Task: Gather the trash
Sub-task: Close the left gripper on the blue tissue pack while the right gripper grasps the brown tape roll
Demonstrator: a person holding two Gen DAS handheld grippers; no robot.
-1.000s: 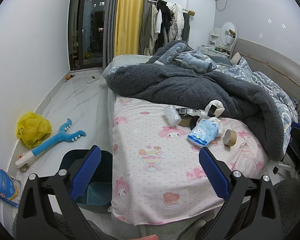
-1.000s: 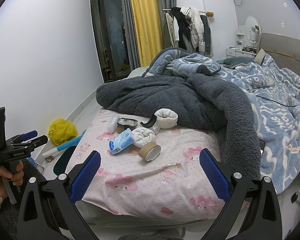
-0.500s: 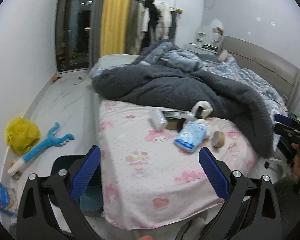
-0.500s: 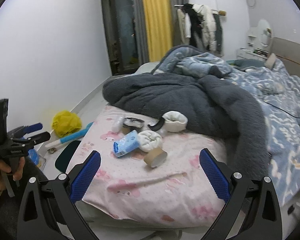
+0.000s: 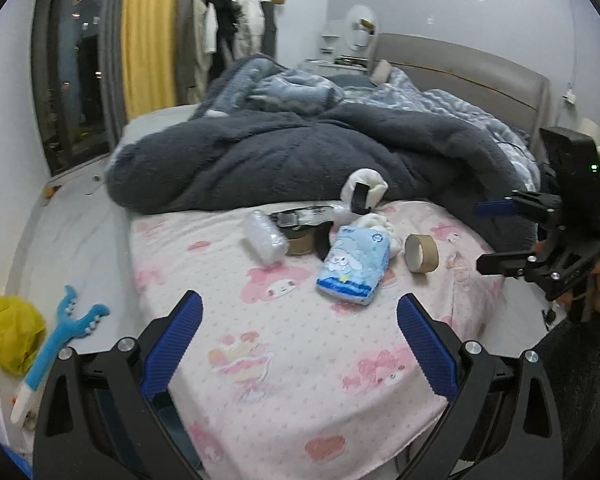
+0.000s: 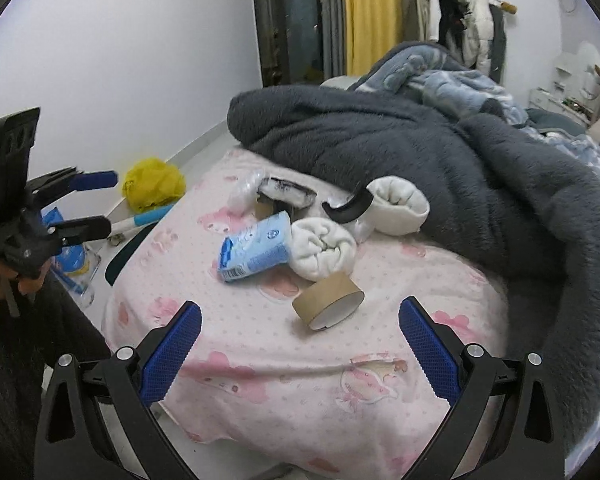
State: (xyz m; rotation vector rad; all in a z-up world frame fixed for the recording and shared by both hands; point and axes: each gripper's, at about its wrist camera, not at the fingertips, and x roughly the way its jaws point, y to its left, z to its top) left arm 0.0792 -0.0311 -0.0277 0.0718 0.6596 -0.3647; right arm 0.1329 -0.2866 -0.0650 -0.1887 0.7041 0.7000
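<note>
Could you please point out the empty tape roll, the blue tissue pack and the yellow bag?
empty tape roll (image 6: 327, 300): right wrist view, cardboard outer wall.
blue tissue pack (image 5: 354, 264): left wrist view, printed front.
yellow bag (image 6: 153, 183): right wrist view, crumpled middle.

- On the bed sheet (image 5: 284, 344) before you, a tissue pack (image 5: 354, 264) lies between a plastic cup (image 5: 265, 237) on its left and a cardboard tape core (image 5: 421, 253) on its right.
- Rolled socks (image 6: 324, 248) touch the pack (behind it, from the left wrist view).
- The blanket (image 5: 284, 160) heaps behind them all.
- A toy (image 5: 60, 344) and a bag (image 5: 10, 336) lie on the floor, left of the bed.
</note>
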